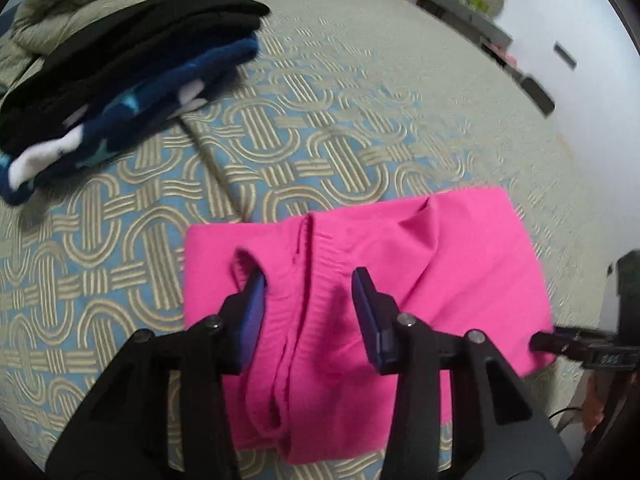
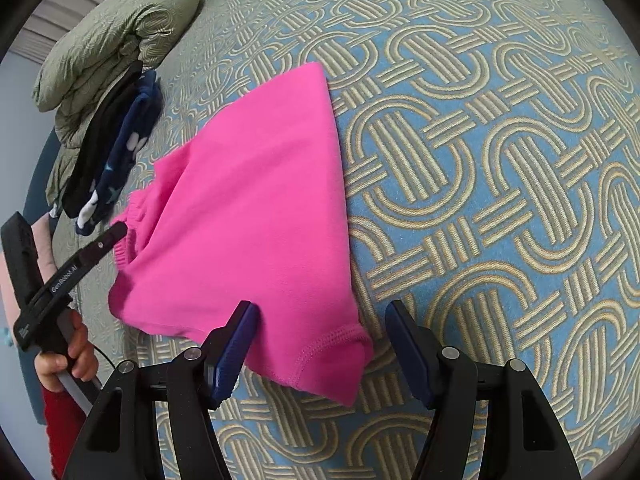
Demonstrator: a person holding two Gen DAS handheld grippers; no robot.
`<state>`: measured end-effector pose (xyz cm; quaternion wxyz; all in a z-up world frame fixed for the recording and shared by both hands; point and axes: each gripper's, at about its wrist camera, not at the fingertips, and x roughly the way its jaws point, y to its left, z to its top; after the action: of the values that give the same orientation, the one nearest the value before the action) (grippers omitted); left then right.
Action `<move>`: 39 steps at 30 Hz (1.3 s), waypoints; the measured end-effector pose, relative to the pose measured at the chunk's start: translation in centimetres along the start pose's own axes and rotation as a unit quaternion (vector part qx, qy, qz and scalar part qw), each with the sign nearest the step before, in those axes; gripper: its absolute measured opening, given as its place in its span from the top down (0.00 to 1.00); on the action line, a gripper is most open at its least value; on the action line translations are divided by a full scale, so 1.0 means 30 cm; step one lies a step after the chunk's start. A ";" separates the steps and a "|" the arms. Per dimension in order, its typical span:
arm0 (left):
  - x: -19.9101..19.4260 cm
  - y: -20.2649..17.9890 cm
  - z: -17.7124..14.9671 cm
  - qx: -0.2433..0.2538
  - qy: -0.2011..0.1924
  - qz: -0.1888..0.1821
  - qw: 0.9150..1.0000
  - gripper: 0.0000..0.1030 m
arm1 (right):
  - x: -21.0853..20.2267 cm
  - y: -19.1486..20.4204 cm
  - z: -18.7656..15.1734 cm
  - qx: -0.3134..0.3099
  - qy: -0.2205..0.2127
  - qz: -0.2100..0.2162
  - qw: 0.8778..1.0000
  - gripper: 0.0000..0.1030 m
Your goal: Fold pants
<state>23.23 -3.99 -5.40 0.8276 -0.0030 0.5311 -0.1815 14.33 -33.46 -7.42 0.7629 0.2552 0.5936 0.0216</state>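
The pink pants [image 2: 248, 208] lie on the bed [image 2: 500, 160], near its front edge. They look folded into a small, thick square already, so most of the job seems done. What may be left is a last fold or a bit of smoothing, because the stretchy waist end is bunched up and has a few bumps.

The left gripper [image 1: 308, 300] is spread partway over that bunched end. One finger pokes under a loop of cloth, but nothing is pinched. The right gripper [image 2: 320, 344] is spread wide around a corner of the pants and is not squeezing it.

A pile of dark folded clothes [image 1: 120, 76] sits well apart, with a green blanket [image 2: 116, 40] behind it. Nothing stands in the way.
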 end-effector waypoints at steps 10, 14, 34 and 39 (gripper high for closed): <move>-0.092 0.037 0.013 -0.032 -0.056 -0.024 0.998 0.57 | -0.012 -0.019 0.028 0.015 -0.012 0.002 1.000 0.34; -0.009 -0.040 0.011 0.052 0.005 -0.012 0.999 0.57 | -0.019 -0.002 0.035 0.007 -0.026 -0.011 1.000 0.34; -0.052 0.103 -0.039 -0.032 -0.030 -0.015 0.999 0.92 | -0.050 0.122 0.044 -0.081 -0.120 -0.074 0.987 0.43; -0.021 0.147 -0.072 -0.046 -0.001 -0.023 0.999 0.69 | -0.019 0.134 0.049 -0.077 -0.109 -0.065 0.989 0.43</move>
<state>22.42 0.72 -6.66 0.8226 -0.0528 0.5381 -0.1758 16.58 -30.70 -5.00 0.8401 0.1572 0.5191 -0.0098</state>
